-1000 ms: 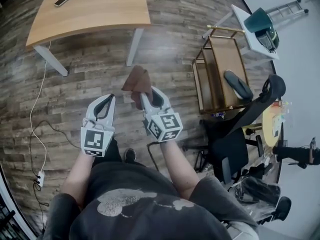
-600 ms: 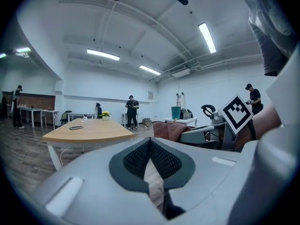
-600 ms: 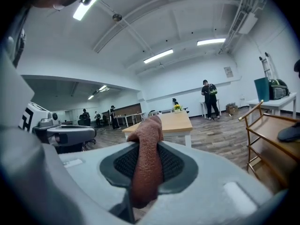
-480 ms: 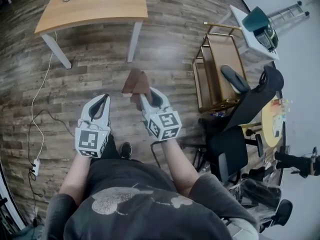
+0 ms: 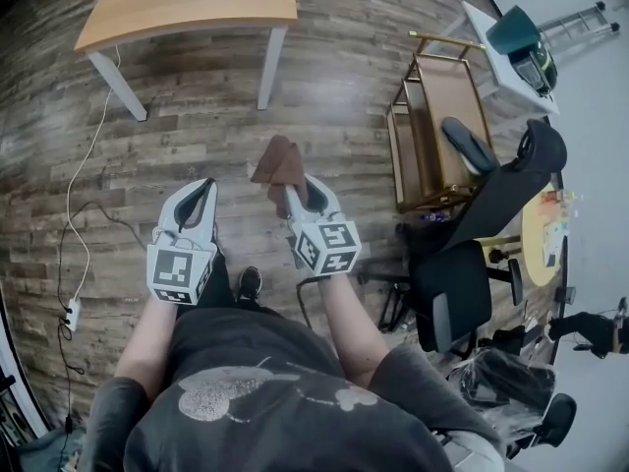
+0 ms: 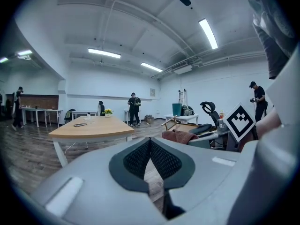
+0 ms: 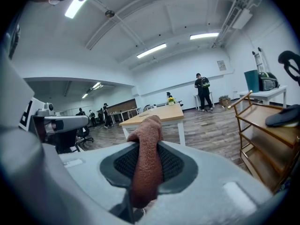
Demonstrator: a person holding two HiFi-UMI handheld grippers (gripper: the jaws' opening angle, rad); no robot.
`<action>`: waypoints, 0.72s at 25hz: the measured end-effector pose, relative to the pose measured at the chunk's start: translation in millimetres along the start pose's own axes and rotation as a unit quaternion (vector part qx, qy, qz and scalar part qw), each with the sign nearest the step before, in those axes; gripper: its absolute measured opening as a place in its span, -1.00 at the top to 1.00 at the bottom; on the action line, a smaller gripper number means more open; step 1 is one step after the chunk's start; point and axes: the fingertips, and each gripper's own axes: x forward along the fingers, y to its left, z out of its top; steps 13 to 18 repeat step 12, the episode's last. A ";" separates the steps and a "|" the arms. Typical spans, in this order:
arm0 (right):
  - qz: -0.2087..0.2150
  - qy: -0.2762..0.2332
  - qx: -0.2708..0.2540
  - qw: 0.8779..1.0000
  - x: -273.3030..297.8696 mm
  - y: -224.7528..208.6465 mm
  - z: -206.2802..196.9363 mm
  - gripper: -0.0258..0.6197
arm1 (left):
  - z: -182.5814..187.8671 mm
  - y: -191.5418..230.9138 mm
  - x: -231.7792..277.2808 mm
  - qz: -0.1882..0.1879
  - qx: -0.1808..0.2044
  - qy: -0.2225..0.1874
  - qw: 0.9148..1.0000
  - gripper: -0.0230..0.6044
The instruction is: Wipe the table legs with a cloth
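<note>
Little moved in the last second: the worktop [image 5: 197,3] slid slightly up your view. Your right gripper [image 5: 292,193] stayed pinched on the brown cloth [image 5: 278,162], held in the air, and your left gripper [image 5: 203,190] was pressed together, empty. You were likely still approaching. Next you needed to close on the nearest white leg [image 5: 270,67], well across the wood floor [image 5: 177,155], with a cart [image 5: 432,136] to your right.

I hold both forearms forward; my left gripper [image 5: 206,189] has its jaws together, empty, and my right gripper [image 5: 295,193] clamps the cloth [image 5: 278,161].
</note>
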 end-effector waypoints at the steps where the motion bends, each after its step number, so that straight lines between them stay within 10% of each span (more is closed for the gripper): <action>1: -0.005 -0.001 0.004 1.000 -1.3 -1.9 0.2 0.68 | 0.4 -0.7 -0.5 -0.002 0.001 -0.001 1.000 0.87; 18: -0.007 0.005 -0.012 1.000 7.6 9.8 1.4 0.68 | 1.3 16.3 -0.7 -0.003 -0.004 -0.002 1.000 0.87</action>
